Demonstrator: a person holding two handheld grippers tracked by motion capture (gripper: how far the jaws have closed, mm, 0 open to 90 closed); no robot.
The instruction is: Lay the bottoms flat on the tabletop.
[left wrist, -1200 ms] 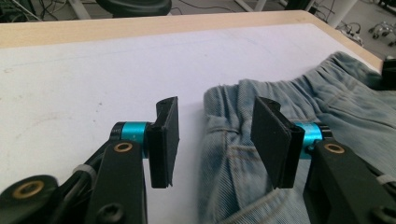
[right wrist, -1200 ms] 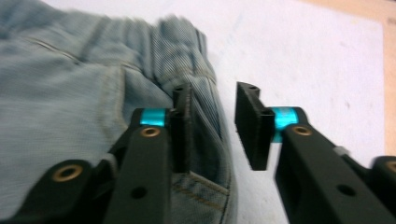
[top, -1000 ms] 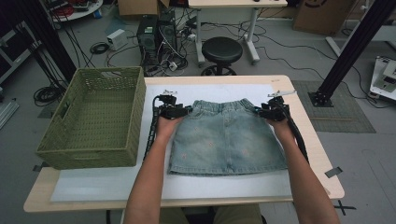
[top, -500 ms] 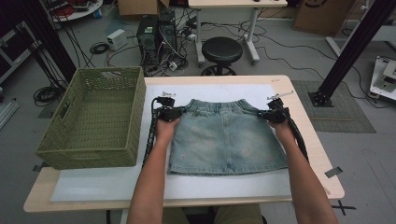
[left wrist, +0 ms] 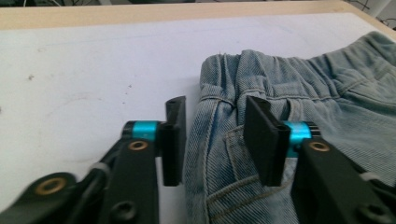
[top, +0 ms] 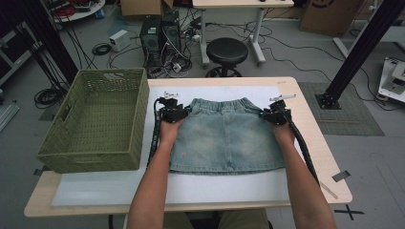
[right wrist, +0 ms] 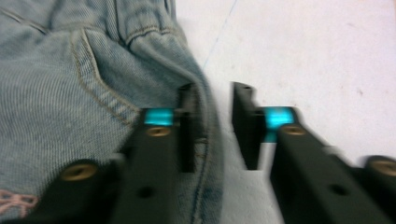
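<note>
Left gripper (left wrist: pixel 215 140) and right gripper (right wrist: pixel 212 128) each straddle a waistband corner of the denim skirt (top: pixel 224 138), jaws just reopened and spread without pinching, the skirt lying flat on the desk (top: pixel 315 143) beside the green basket (top: pixel 95 119).

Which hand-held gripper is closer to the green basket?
Left. The left hand-held gripper sits at the denim skirt's waistband corner, just beside the green basket. The right hand-held gripper is at the skirt's far corner, away from the basket.
</note>
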